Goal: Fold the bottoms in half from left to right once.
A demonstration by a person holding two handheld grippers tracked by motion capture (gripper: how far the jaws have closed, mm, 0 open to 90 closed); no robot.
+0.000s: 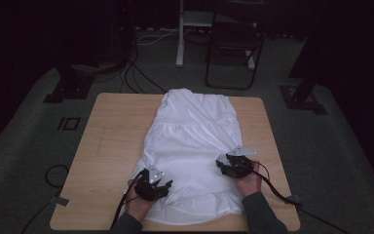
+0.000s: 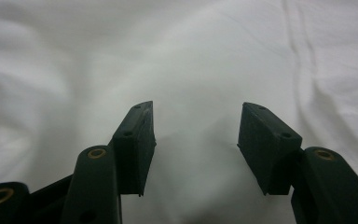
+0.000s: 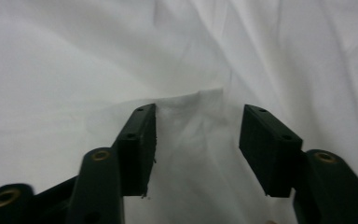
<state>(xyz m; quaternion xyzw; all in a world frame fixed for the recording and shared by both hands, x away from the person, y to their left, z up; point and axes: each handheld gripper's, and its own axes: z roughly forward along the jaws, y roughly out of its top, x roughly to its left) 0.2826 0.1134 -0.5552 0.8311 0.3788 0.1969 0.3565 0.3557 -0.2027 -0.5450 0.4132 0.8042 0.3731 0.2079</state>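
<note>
A white garment (image 1: 190, 141) lies spread flat down the middle of the wooden table (image 1: 109, 146), its wide hem toward the near edge. My left gripper (image 1: 165, 185) rests over the garment's near left part. In the left gripper view it (image 2: 196, 135) stands open above smooth white cloth (image 2: 191, 60), with nothing pinched. My right gripper (image 1: 222, 162) sits at the garment's near right side. In the right gripper view it (image 3: 196, 135) stands open, and a raised fold of cloth (image 3: 191, 100) lies between the jaws, untouched by the pads.
A dark folding chair (image 1: 233, 44) and a white stand leg (image 1: 179, 34) are on the carpet beyond the table. Black stand bases (image 1: 68, 87) (image 1: 304, 97) flank the far corners. Cables (image 1: 141, 78) run over the floor. Bare wood shows left and right of the garment.
</note>
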